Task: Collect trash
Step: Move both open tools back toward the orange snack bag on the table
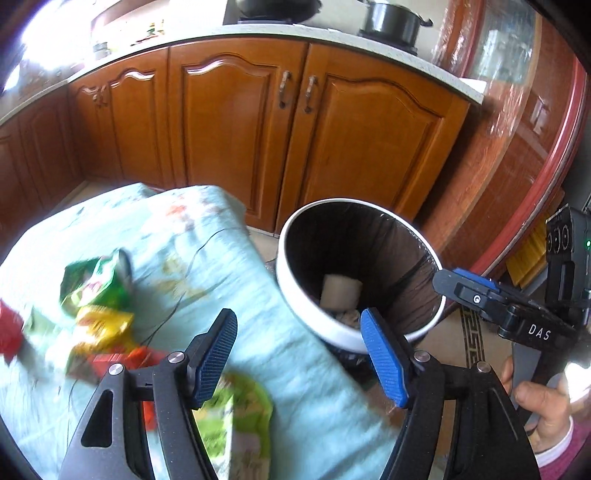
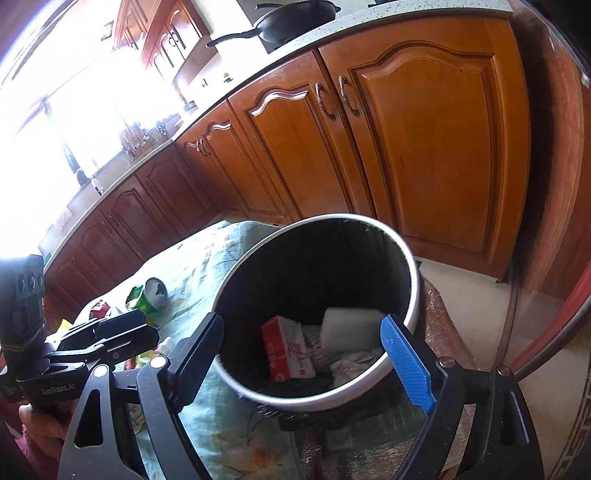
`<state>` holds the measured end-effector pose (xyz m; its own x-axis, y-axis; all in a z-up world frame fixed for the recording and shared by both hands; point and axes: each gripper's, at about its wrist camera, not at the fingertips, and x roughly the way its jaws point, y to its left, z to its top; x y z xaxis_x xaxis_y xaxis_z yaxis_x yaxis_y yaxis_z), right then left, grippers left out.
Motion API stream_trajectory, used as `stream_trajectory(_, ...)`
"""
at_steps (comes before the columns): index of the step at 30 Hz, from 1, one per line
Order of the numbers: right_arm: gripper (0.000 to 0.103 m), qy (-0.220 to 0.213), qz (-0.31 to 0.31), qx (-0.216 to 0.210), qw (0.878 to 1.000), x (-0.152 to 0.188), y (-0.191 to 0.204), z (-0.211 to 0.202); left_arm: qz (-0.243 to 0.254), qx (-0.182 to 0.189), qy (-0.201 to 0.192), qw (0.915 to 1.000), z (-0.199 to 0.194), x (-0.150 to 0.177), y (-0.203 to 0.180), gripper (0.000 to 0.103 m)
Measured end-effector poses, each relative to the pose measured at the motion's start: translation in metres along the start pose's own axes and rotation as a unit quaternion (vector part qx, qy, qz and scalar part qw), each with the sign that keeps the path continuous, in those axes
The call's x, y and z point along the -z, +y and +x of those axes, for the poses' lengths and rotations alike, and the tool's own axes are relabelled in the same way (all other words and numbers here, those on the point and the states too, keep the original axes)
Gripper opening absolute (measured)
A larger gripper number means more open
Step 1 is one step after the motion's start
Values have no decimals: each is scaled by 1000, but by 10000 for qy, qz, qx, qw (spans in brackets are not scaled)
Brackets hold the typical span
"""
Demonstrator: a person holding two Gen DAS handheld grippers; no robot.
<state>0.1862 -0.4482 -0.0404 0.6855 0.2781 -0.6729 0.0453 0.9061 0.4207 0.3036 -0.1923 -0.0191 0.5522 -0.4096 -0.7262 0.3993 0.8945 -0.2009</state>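
A white bin with a black liner (image 1: 295, 291) stands beside the table; in the right wrist view (image 2: 415, 291) it holds a red-and-white carton (image 2: 286, 347), a white block (image 2: 349, 326) and crumpled paper. Wrappers lie on the pale blue tablecloth (image 1: 221, 266): a green one (image 1: 96, 280), a yellow one (image 1: 105, 323), red ones (image 1: 9, 328) and a light green one (image 1: 243, 398). My left gripper (image 1: 299, 354) is open and empty over the table edge by the bin. My right gripper (image 2: 303, 354) is open and empty over the bin; it also shows in the left wrist view (image 1: 465, 288).
Wooden kitchen cabinets (image 1: 240, 122) stand close behind the table and bin, under a counter with a black pot (image 1: 391, 20) and a pan (image 2: 295, 16). A glass-fronted red door frame (image 1: 535, 184) is on the right. A patterned rug (image 2: 576, 424) covers the floor.
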Motion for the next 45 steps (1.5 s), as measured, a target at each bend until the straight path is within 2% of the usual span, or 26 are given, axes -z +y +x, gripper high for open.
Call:
stream_trajectory(12,90,174,299,-424,9985,48,48,2,-698,-335,-178,9968,-64,51,56,69)
stream_trajectory(24,90,413,188,-657,9968,76,96,11,-1166,-491,-58,9919,-83,78,103,69)
stream_trajectory(30,90,523,111,-706,9961,84,115,18,-1158,-409,-14,9924,-77,75,113,69)
stream_trajectory(42,88,611,215,-677,9956,84,119,29,-1027,-117,460,9936,-19,56,123,68)
stream_trajectory(43,87,626,238,-667,9955,84,118,30,-993,-115,516,9937,-14,55,122,65)
stream_trajectory(45,85,640,268,-651,9955,84,117,31,-896,-70,472,9948,-12,55,120,49)
